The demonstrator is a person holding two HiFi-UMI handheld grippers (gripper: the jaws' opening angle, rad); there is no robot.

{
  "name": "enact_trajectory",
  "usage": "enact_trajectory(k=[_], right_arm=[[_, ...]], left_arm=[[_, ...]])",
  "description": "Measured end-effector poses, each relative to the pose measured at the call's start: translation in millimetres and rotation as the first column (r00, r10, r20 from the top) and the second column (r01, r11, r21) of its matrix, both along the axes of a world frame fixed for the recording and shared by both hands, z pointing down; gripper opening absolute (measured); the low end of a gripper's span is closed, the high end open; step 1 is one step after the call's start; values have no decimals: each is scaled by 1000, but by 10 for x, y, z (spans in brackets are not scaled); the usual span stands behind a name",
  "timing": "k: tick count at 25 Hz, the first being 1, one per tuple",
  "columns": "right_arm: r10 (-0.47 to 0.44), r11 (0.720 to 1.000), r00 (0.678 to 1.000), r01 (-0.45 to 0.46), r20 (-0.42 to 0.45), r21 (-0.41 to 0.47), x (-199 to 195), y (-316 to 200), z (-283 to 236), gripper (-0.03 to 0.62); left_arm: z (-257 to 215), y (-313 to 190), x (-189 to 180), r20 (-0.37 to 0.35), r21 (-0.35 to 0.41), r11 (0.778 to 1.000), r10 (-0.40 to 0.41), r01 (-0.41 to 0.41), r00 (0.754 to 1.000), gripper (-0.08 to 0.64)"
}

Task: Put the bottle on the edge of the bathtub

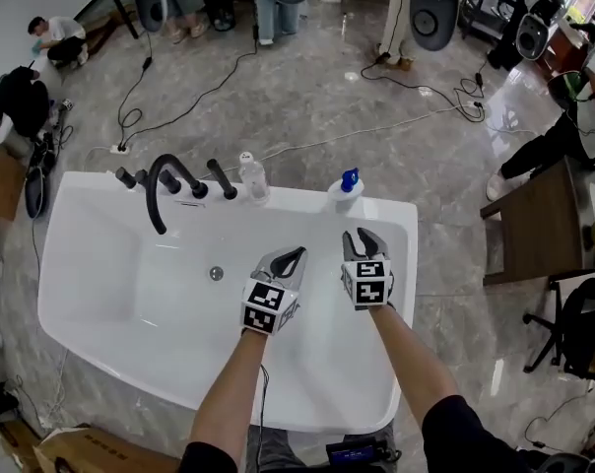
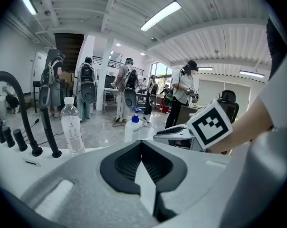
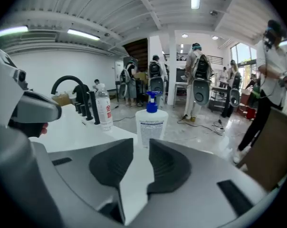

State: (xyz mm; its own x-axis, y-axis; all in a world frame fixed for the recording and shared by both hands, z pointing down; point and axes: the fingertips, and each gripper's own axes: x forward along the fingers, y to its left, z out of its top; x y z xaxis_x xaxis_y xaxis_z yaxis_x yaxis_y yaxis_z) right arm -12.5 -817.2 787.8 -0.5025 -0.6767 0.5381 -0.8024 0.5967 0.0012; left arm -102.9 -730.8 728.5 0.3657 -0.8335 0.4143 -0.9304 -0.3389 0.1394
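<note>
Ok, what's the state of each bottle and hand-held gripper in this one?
water bottle: upright, capped, on the far rim of the bathtub
pump bottle: upright on the same rim, apart from it
left hand-held gripper: shut, empty
right hand-held gripper: slightly open, empty

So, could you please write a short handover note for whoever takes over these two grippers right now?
Left gripper: shut, empty, over the bathtub.
Right gripper: jaws slightly apart, nothing between them, short of the pump bottle.
Things: the pump bottle stands upright on the tub's far rim; a clear water bottle stands on the same rim beside the black faucet.
Done: both bottles are on the edge, neither held.
Left: apparently nothing; just check that the pump bottle sits steady.
</note>
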Motion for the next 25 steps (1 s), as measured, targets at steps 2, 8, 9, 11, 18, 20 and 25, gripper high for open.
enact_trajectory(k=[2,8,9,11,18,20,25], right_arm=[[53,998,998,-53,-28,-19,105,125,-137,26],[52,999,999,-52,-14,-13,49,891,-687,15],[51,999,998,-51,-20,-16,35,1041,-770,15],[52,998,998,-53,-30,-35,30,1361,-935,15],[47,998,997,-50,-57,-50,353,2491,-1809,14],[42,999,998,-42,-48,-12,517,2732,-2112,15],[60,997,998,-60,-11,45,921,3054,-2316,15]], left_arm=[[-124,179,-33,3,12,1000,10,-10,1000,10],[-392,927,-57,-90,-48,992,109,-114,990,9],[-451,1059,-46,-112,-63,988,135,-142,985,10],[-601,1322,-54,-138,-80,980,169,-181,976,10],[-1217,2063,129,-225,-89,973,190,-214,956,10],[-1382,2204,305,-232,-66,972,206,-226,951,9],[-1630,2646,546,-196,11,971,237,-239,952,9]])
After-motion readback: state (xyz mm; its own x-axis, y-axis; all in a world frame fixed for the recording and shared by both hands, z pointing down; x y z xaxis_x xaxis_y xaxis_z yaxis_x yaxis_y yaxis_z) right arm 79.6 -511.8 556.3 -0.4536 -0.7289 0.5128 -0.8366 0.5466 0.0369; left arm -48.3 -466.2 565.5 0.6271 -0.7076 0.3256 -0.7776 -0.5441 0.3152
